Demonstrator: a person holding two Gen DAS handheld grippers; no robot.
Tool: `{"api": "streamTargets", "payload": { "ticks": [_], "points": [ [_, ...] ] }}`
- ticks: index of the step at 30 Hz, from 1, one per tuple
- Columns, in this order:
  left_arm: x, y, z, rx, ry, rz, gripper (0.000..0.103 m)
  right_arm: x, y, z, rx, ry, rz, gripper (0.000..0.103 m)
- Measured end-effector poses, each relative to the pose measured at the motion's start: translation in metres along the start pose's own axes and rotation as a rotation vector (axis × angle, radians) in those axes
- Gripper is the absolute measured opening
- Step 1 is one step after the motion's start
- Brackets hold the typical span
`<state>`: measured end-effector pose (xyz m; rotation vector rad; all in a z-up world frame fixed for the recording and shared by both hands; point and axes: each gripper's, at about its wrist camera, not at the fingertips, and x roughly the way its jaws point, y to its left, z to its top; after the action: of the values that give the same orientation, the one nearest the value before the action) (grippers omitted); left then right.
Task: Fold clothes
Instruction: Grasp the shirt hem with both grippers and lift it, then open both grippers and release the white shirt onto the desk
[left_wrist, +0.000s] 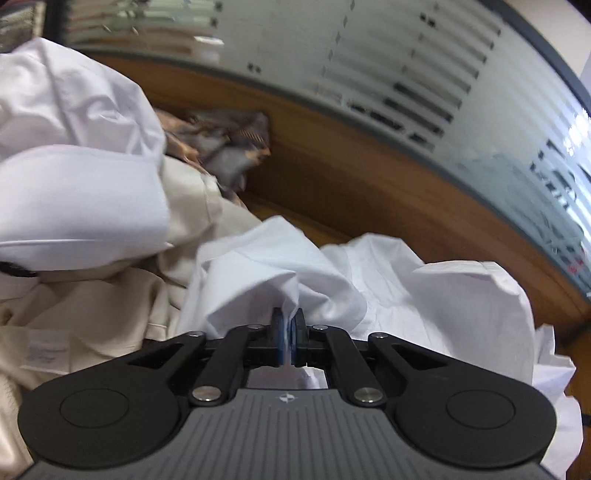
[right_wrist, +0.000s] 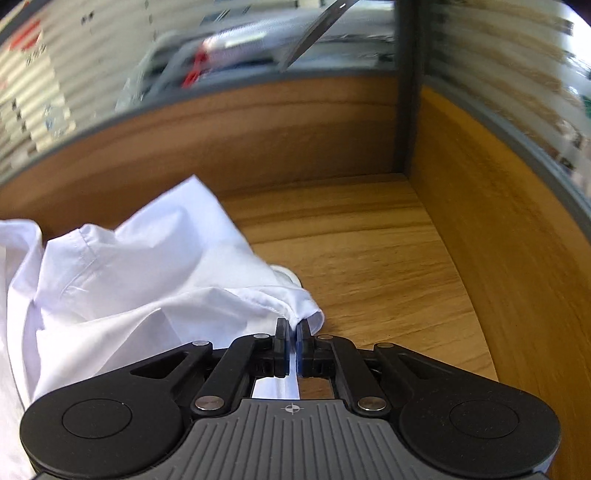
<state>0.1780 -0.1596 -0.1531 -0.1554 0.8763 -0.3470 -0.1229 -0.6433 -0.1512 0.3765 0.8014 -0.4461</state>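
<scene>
- The white shirt is bunched and creased over the wooden desk, not folded flat; most of the folding looks left to do.
- A pile of other clothes lies to its left, crumpled too.
- The left gripper pinches a fold of the shirt.
- The right gripper is clamped on a hem near the edge, low over the desk.
- Both point forward, toward the partition.

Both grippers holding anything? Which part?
Left gripper pinches a bunched fold of the white shirt; right gripper pinches the white shirt at a hemmed edge.
</scene>
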Motion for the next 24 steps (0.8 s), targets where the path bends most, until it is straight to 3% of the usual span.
{"api": "streamTargets", "payload": {
  "ticks": [1, 2, 5, 10, 15, 24],
  "points": [
    [0.0, 0.0, 0.0, 0.017, 0.01, -0.01, 0.028, -0.001, 0.0, 0.0, -0.008, 0.0, 0.0, 0.008],
    [-0.004, -0.001, 0.0, 0.038, 0.013, -0.022, 0.042, -0.003, 0.0, -0.001, -0.016, -0.001, 0.0, 0.015],
    [-0.03, -0.005, -0.002, 0.081, 0.008, -0.069, 0.05, -0.007, -0.001, -0.002, -0.04, -0.001, 0.0, 0.028],
    [-0.088, -0.003, -0.024, 0.119, 0.007, -0.096, 0.052, -0.015, -0.002, -0.004, -0.079, -0.003, 0.001, 0.029],
    [-0.14, 0.001, -0.059, 0.148, 0.015, -0.096, 0.052, -0.061, 0.001, -0.029, -0.073, 0.014, 0.033, 0.03],
    [-0.205, 0.015, -0.14, 0.175, 0.043, -0.127, 0.052, -0.139, 0.016, -0.112, -0.027, 0.029, 0.036, 0.034]
  ]
}}
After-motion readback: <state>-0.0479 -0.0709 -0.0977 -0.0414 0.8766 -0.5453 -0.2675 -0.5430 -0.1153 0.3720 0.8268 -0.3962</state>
